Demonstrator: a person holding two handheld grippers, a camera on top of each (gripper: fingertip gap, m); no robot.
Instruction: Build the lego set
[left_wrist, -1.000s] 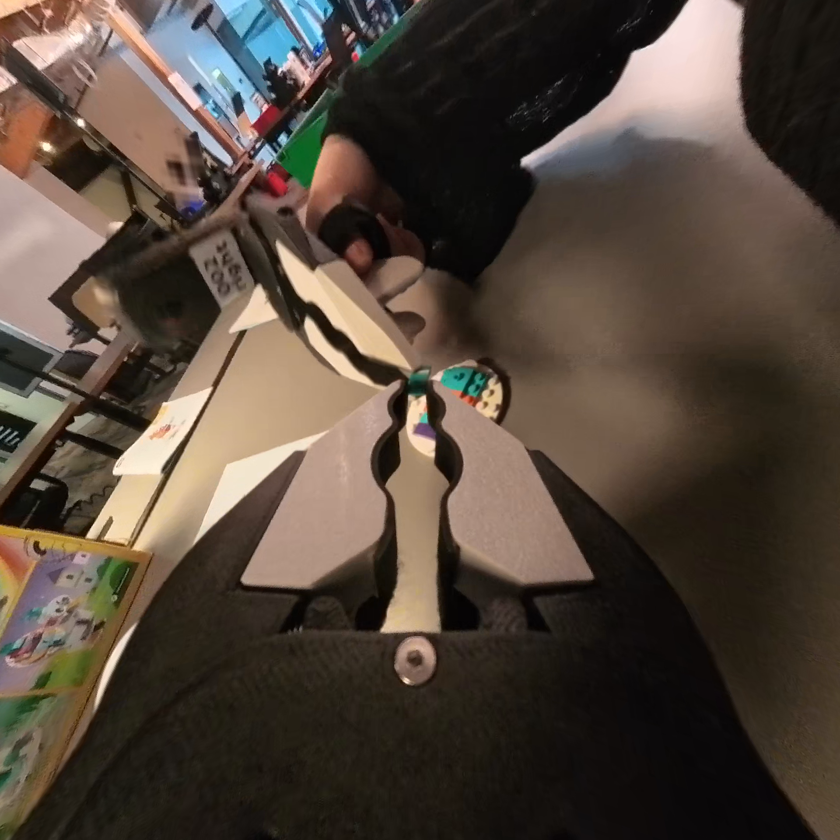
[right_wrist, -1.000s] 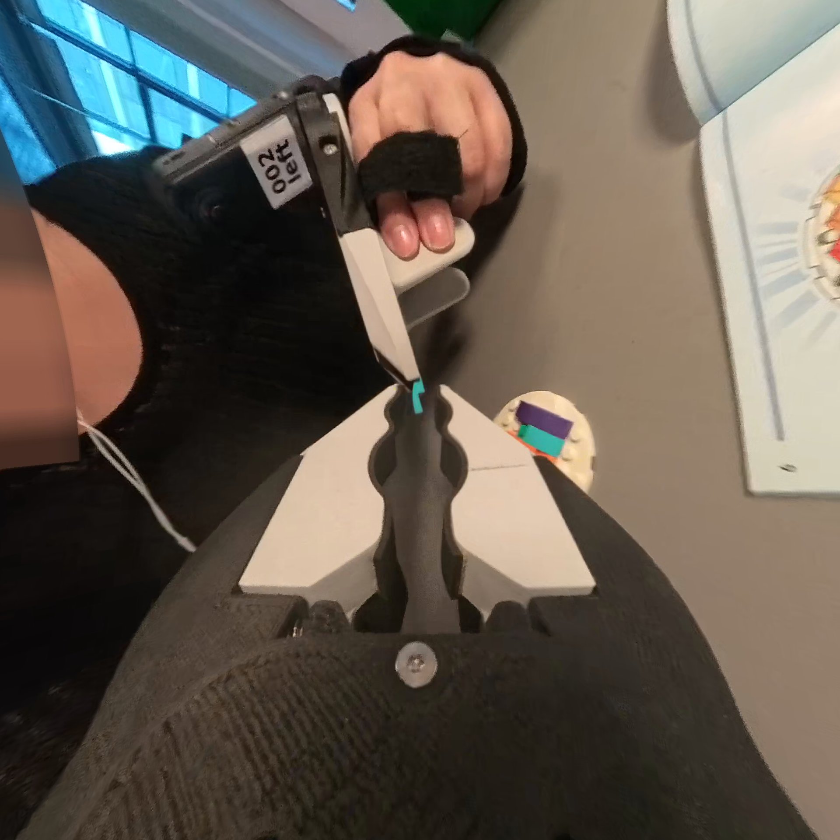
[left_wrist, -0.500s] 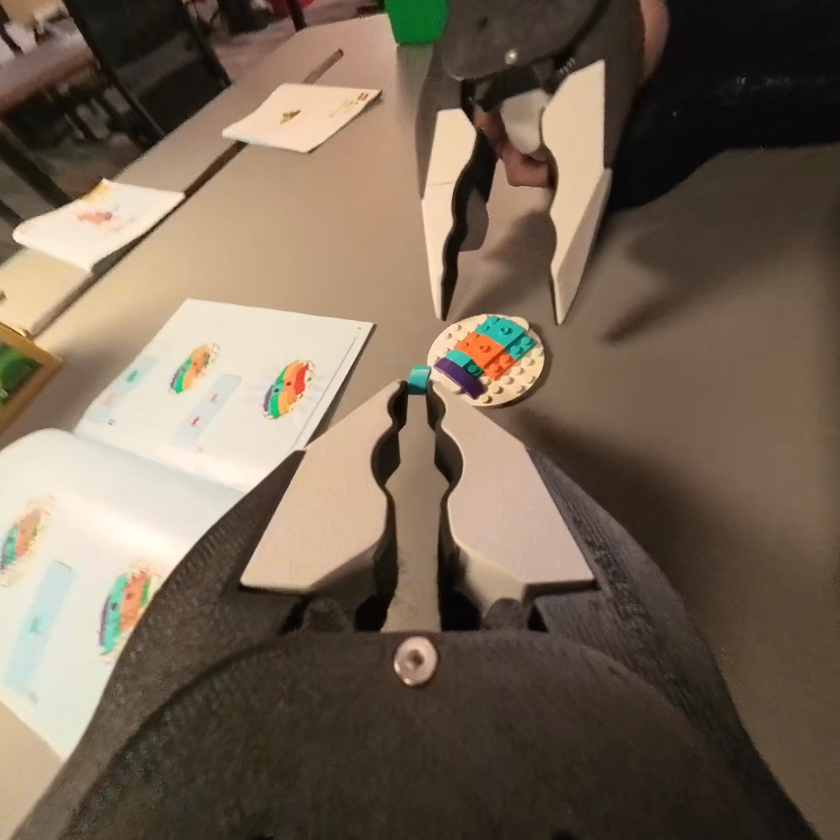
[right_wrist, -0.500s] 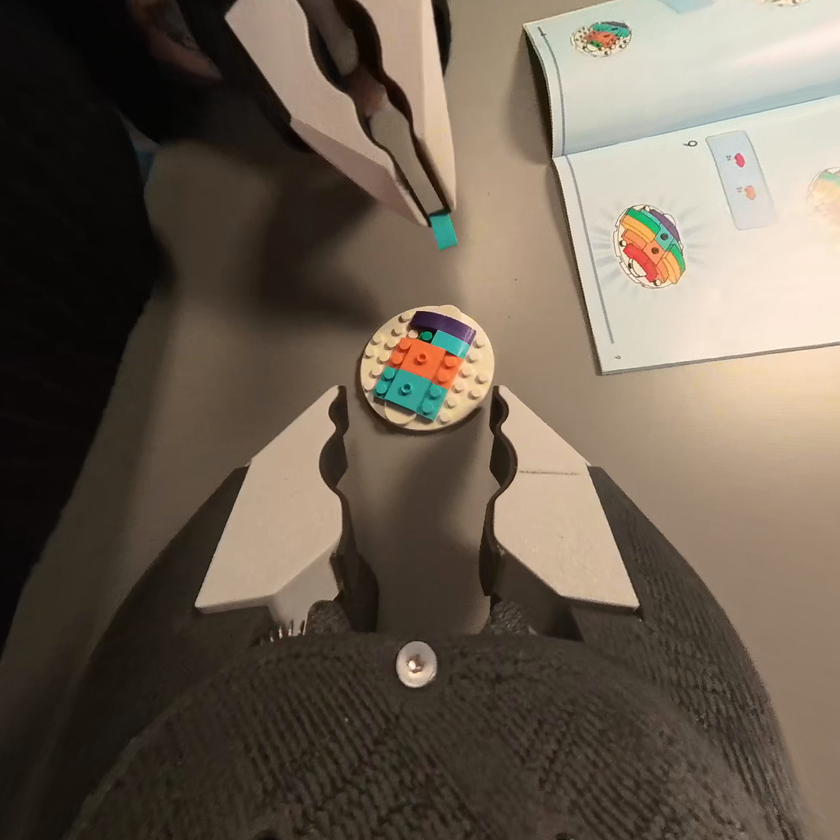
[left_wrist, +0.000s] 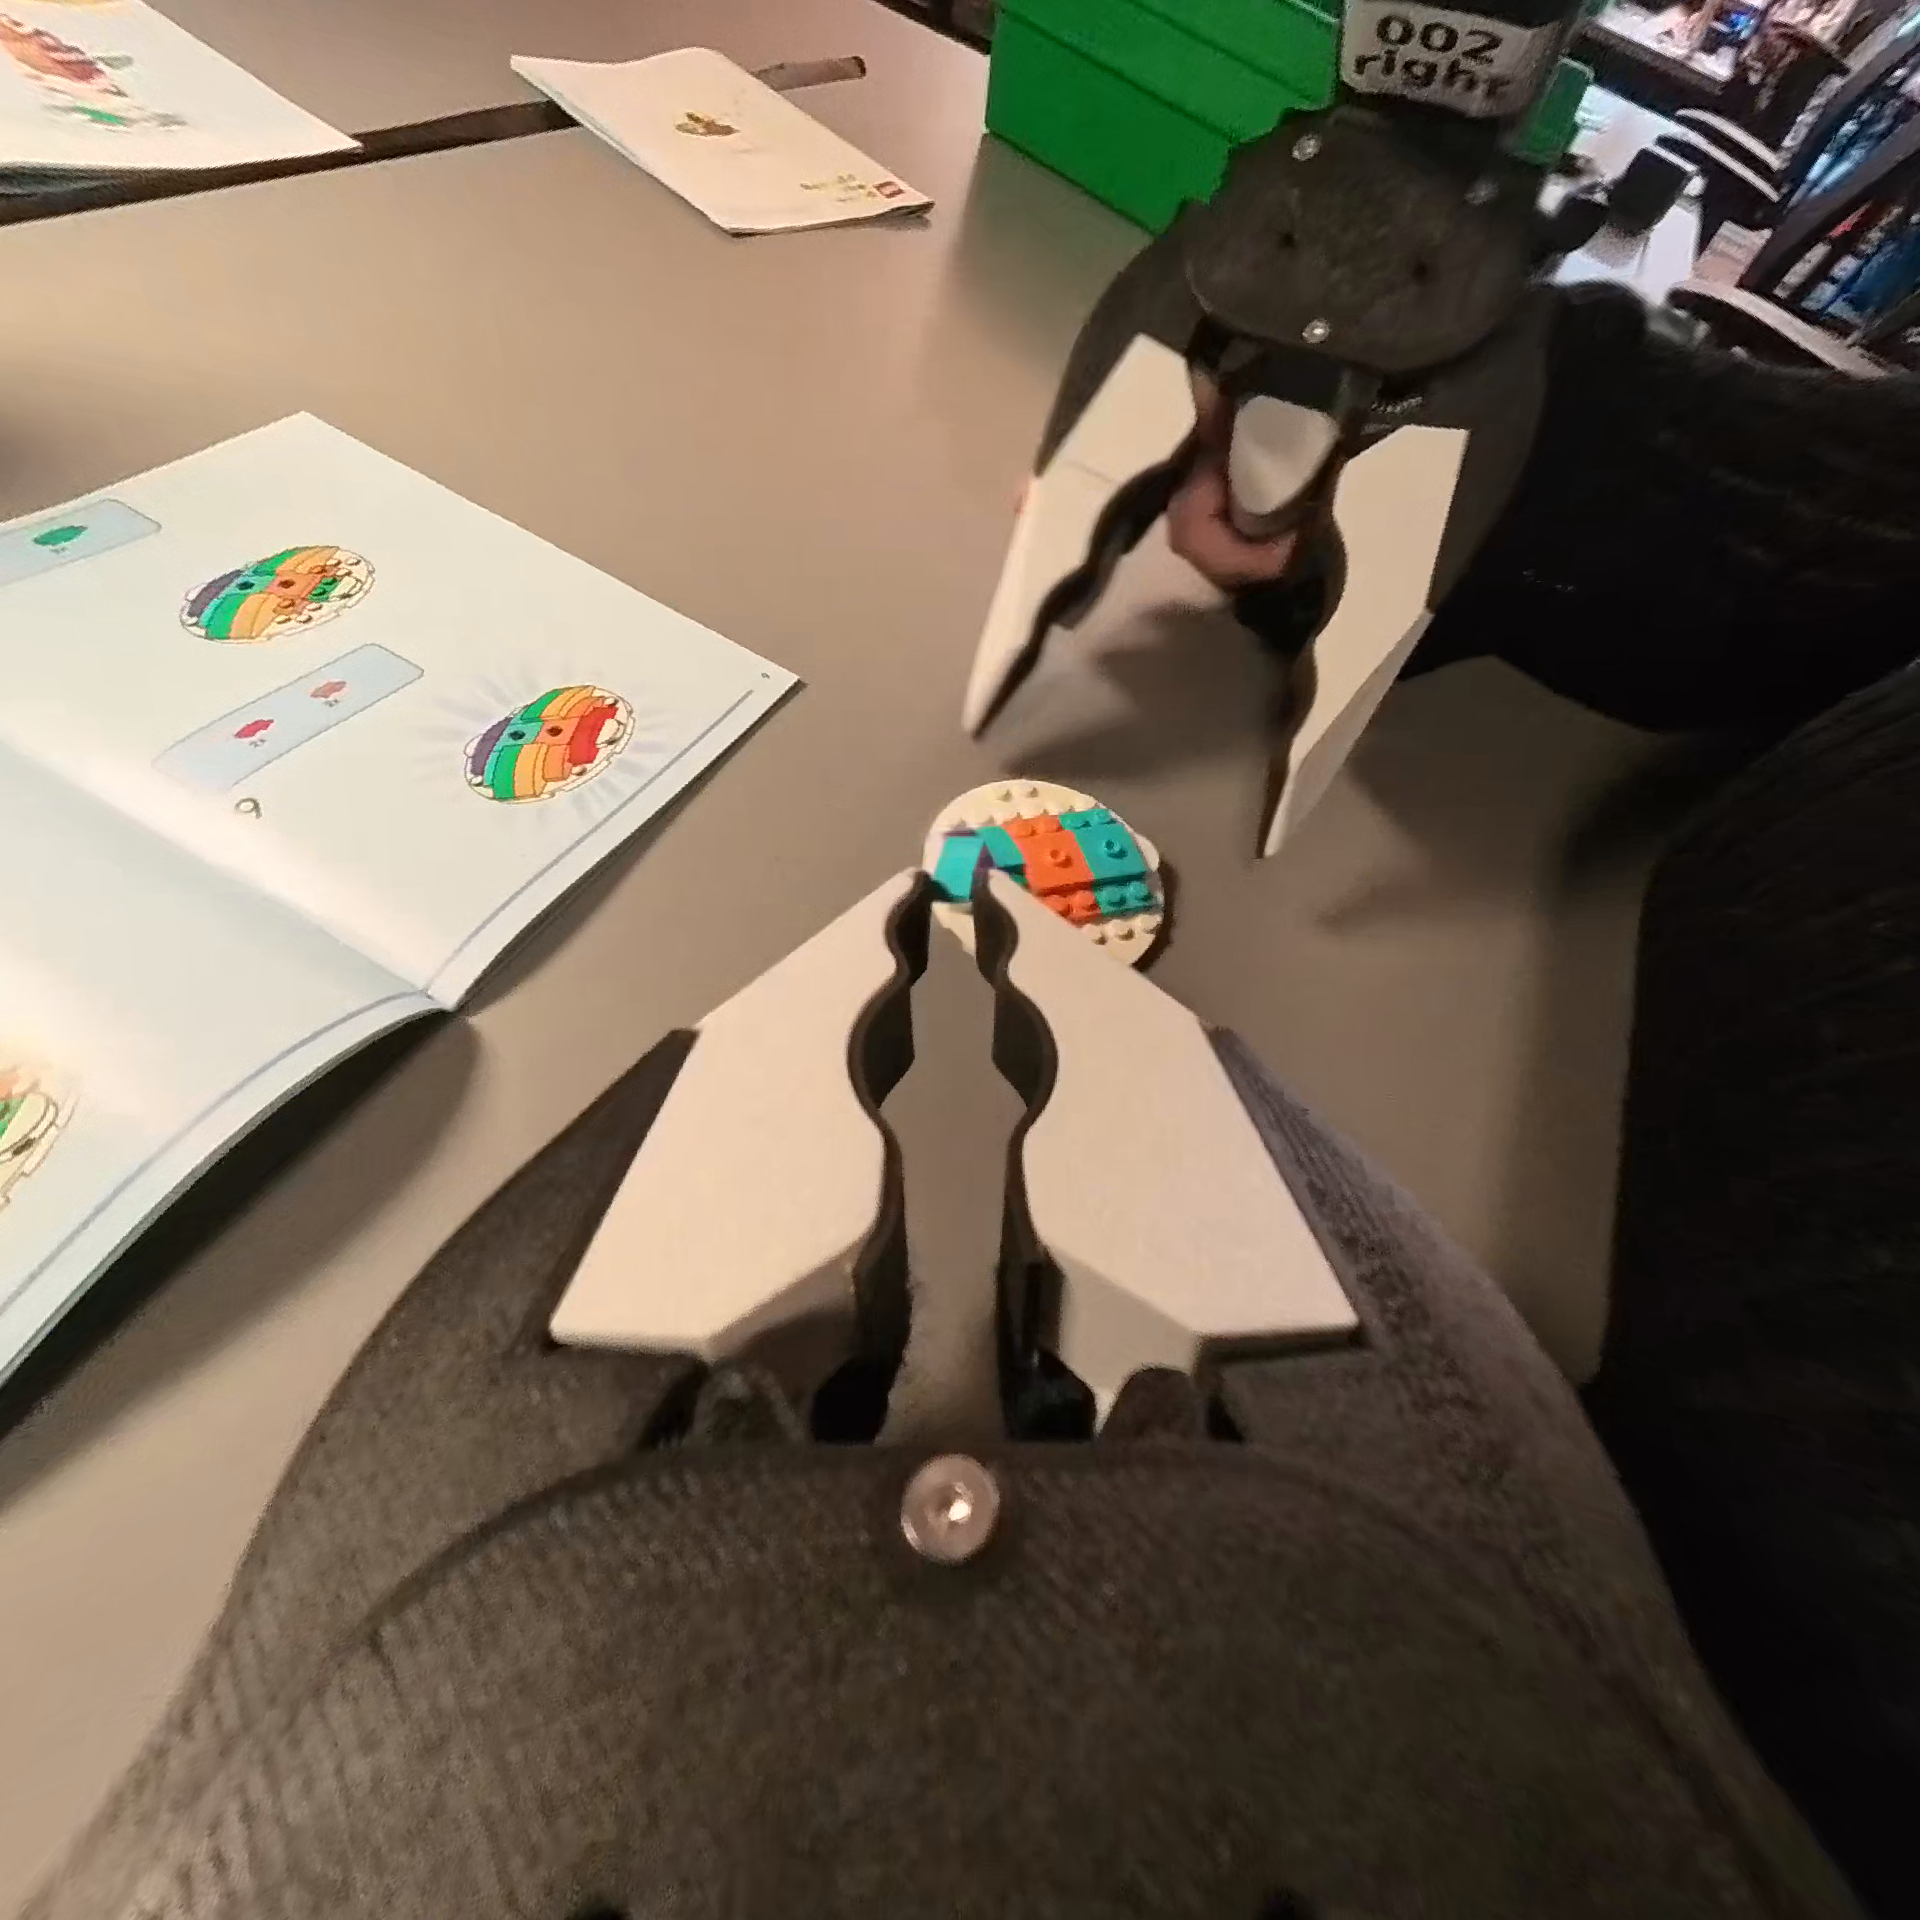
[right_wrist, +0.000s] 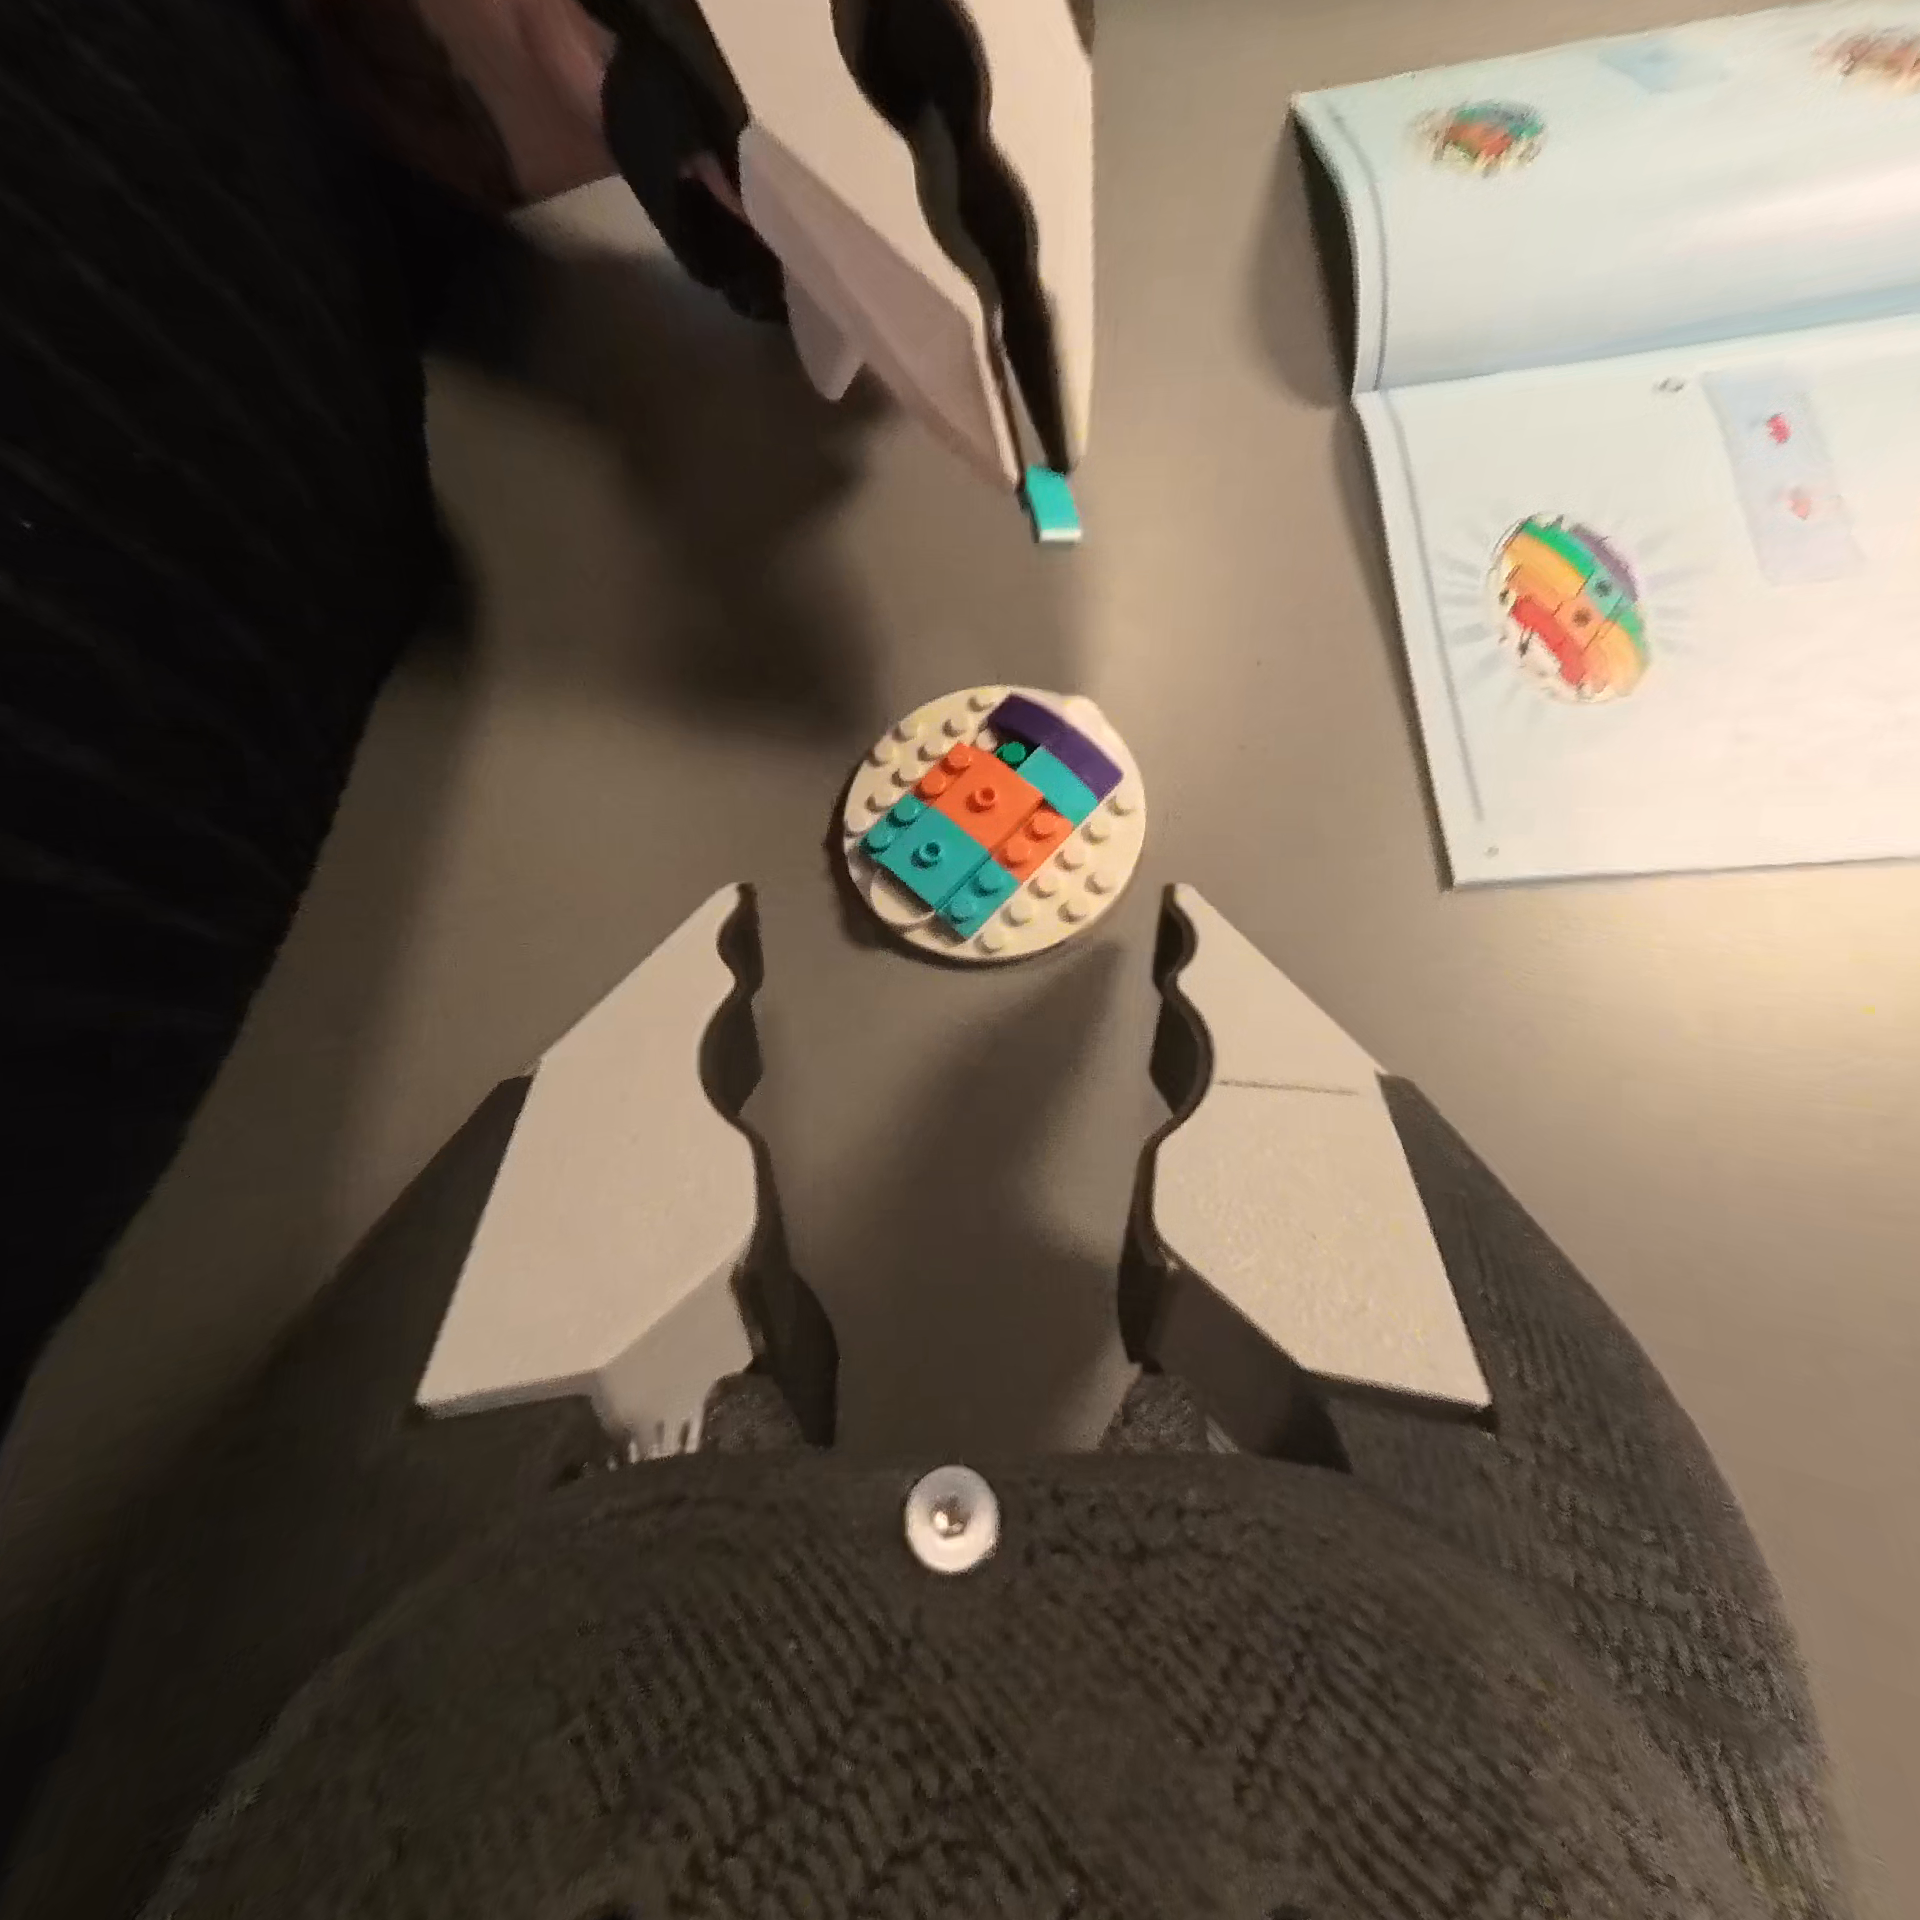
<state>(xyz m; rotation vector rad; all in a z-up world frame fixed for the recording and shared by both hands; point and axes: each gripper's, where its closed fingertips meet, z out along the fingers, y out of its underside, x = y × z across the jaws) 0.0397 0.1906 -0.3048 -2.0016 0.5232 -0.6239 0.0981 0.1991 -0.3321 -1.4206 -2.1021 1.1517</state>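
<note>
Right wrist view only, left tool (right_wrist: 1044, 473) pinching teal brick (right_wrist: 1051, 505), right tool (right_wrist: 956, 904) spread empty.

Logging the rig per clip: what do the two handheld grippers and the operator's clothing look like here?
Both the left gripper and the right gripper have a dark textured body, a silver screw at its centre, and two pale grey wedge fingers with wavy black inner edges. The right one carries a white label. The person's sleeve is black knit.
</note>
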